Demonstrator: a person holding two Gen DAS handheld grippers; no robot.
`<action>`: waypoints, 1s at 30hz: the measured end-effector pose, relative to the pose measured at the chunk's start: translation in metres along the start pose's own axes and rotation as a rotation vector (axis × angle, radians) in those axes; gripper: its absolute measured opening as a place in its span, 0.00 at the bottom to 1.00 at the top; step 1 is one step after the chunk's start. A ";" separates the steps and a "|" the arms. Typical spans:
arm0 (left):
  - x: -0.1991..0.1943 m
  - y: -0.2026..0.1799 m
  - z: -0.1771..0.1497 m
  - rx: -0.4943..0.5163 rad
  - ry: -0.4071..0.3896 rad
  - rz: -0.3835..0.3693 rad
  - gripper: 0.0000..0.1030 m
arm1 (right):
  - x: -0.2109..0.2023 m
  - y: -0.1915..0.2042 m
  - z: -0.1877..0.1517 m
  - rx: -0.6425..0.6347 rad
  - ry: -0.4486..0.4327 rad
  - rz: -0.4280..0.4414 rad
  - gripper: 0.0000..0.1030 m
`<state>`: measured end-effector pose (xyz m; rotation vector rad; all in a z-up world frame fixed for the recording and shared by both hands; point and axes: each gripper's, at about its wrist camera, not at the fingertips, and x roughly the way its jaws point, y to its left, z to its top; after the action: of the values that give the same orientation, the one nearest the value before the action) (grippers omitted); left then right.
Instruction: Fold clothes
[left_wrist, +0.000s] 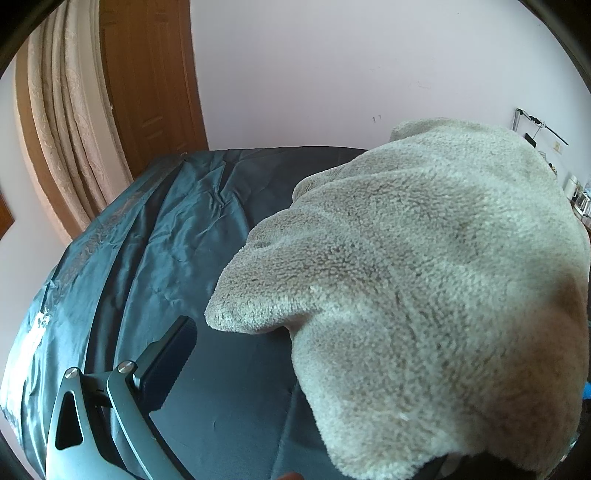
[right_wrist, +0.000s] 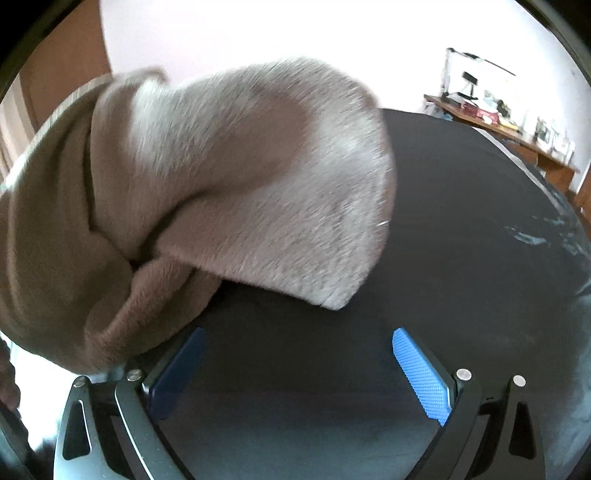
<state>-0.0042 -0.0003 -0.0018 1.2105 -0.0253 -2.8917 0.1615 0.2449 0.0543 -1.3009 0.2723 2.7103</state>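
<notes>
At far left in the left wrist view we see a curtain (left_wrist: 70, 122) and a wooden door (left_wrist: 155, 74), then the bed (left_wrist: 155, 229) under its dark teal cover. The left gripper (left_wrist: 280, 373) shows only one finger (left_wrist: 173, 365); the fleece garment (left_wrist: 424, 277) drapes over where the other would be, so we cannot tell whether this gripper is wide, narrow or holding cloth. The garment hangs bunched above the bed toward the right, its near-left flap lifted clear of the cover.

In the right wrist view the same garment (right_wrist: 221, 177) is blurred, hanging at left over the bed (right_wrist: 461, 221), with its brown side slumped against the left finger. The right gripper (right_wrist: 299, 373) stands wide with nothing between its blue pads (right_wrist: 421, 376). A cluttered worktop (right_wrist: 517, 136) sits far right.

We judge the garment is mid-handling, being laid out or turned over into a fold; which, the views do not settle. Next we would need a free edge found and the cloth brought flat on the bed
</notes>
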 end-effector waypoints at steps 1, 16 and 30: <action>0.000 0.000 0.000 0.000 0.000 0.000 1.00 | -0.001 0.003 0.008 0.009 -0.013 0.001 1.00; -0.004 0.001 0.002 0.005 -0.028 0.029 1.00 | -0.049 0.017 0.042 -0.070 -0.311 -0.011 1.00; -0.001 0.003 0.005 -0.004 -0.040 0.027 1.00 | -0.052 0.024 0.090 -0.081 -0.408 0.051 1.00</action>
<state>-0.0070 -0.0031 0.0023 1.1425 -0.0357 -2.8906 0.1203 0.2388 0.1528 -0.7341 0.1554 2.9714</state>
